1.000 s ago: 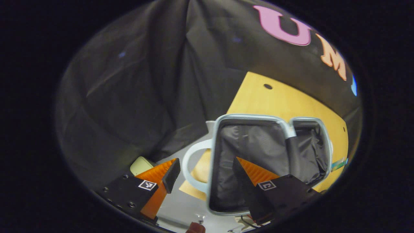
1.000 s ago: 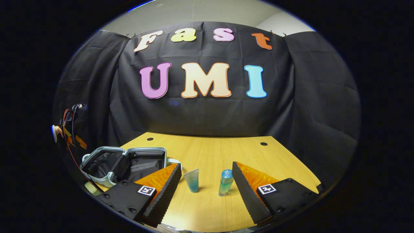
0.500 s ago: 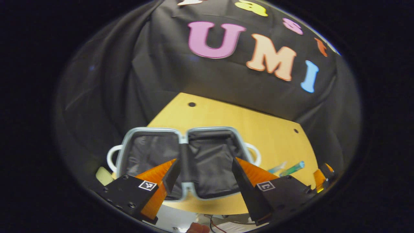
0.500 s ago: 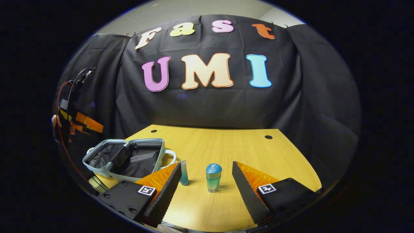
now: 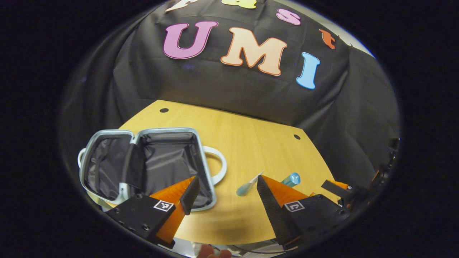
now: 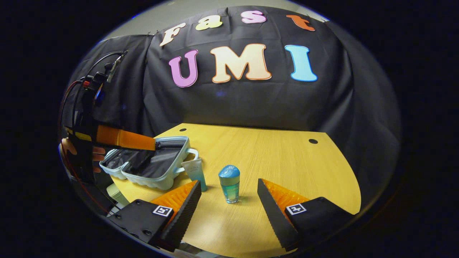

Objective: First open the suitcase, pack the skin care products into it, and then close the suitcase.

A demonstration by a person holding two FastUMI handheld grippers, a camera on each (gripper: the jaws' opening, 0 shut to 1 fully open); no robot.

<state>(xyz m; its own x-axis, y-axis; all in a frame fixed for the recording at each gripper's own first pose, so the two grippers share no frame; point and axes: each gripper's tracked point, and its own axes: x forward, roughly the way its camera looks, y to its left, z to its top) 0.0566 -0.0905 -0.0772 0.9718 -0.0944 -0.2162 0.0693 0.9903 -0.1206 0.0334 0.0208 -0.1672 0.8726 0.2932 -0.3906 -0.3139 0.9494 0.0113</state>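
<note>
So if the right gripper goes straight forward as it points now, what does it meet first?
Most likely the small blue-capped bottle standing on the wooden table, about midway ahead of the open right gripper. Depth is hard to judge.

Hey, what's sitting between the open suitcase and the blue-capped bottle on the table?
In the right gripper view, a small tube stands on its cap between the open suitcase and the bottle, close to the suitcase's handle.
</note>
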